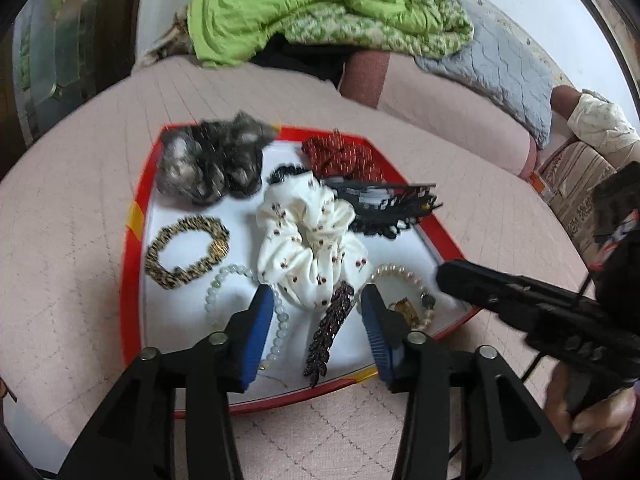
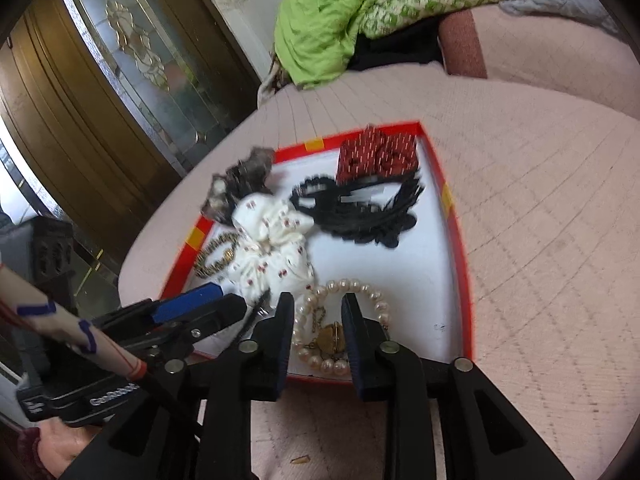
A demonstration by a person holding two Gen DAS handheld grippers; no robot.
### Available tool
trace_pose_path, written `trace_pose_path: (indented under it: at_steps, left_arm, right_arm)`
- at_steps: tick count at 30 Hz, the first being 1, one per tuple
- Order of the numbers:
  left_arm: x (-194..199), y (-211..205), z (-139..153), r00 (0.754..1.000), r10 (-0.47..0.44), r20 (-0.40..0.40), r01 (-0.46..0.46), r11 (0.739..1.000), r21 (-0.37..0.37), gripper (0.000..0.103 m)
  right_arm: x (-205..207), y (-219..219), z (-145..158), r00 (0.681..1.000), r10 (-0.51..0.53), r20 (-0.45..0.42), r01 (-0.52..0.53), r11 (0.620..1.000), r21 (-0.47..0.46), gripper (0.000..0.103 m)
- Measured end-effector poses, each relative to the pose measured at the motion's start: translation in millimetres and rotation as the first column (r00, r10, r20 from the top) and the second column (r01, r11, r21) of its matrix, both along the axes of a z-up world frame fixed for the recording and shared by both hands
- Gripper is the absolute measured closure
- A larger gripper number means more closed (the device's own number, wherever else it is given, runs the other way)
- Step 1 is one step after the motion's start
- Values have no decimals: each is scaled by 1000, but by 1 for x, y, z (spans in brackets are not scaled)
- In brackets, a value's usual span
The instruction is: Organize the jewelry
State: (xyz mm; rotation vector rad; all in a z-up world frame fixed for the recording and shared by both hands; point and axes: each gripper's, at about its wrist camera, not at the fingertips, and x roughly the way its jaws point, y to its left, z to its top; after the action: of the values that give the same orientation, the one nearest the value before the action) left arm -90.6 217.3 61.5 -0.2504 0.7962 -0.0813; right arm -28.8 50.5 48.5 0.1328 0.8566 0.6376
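Note:
A red-rimmed white tray (image 1: pixel 132 264) (image 2: pixel 460 264) lies on a pink quilted surface and holds hair ties and bracelets. My left gripper (image 1: pixel 317 292) stands open over the tray's near edge. A dark red beaded clip (image 1: pixel 328 332) lies flat between its blue pads, which do not touch it. A white floral scrunchie (image 1: pixel 308 240) (image 2: pixel 272 248) sits just beyond. My right gripper (image 2: pixel 317 302) is open, its fingers straddling part of a pearl bracelet (image 2: pixel 360 286) (image 1: pixel 396 270) with a gold charm (image 2: pixel 332 338). The two grippers sit side by side, the left gripper (image 2: pixel 232 298) and the right gripper (image 1: pixel 446 276) each showing in the other's view.
The tray also holds a grey-black scrunchie (image 1: pixel 216 160), a red scrunchie (image 1: pixel 340 156), black combs (image 1: pixel 384 208), a leopard-print band (image 1: pixel 184 252) and a pale bead bracelet (image 1: pixel 240 280). A green quilt (image 1: pixel 300 4) lies behind. A glass-panelled wooden door (image 2: pixel 132 60) stands left. A hand (image 1: pixel 592 420) grips the right tool.

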Motion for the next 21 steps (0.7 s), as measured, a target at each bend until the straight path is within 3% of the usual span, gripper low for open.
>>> trace_pose_path:
  at_steps: [2, 4, 5, 7, 10, 15, 21]
  left_arm:
    - [-8, -2, 11, 999, 28, 41, -29, 999, 38, 50]
    - [-21, -4, 25, 993, 70, 90, -77, 995, 67, 34]
    - [-29, -5, 33, 989, 94, 117, -103, 992, 73, 30]
    - [-49, -9, 46, 977, 137, 164, -154, 984, 93, 9]
    - [-81, -18, 67, 961, 169, 218, -196, 975, 109, 6]
    - [-118, -35, 90, 954, 212, 210, -248, 954, 166, 2]
    - [-143, -49, 103, 945, 265, 191, -310, 912, 269, 1]
  right_arm:
    - [-6, -7, 13, 1000, -9, 28, 8, 1000, 6, 72]
    - [-16, -17, 27, 997, -28, 70, 28, 1000, 2, 61]
    - [-24, -24, 34, 994, -47, 98, 48, 999, -11, 51]
    - [-40, -36, 48, 984, -78, 157, 82, 996, -23, 40]
    - [-66, -55, 66, 966, -116, 230, 132, 989, -59, 28]
    - [-116, -82, 85, 935, -178, 308, 211, 975, -75, 10]
    - [-167, -89, 90, 916, -190, 352, 234, 968, -87, 9]
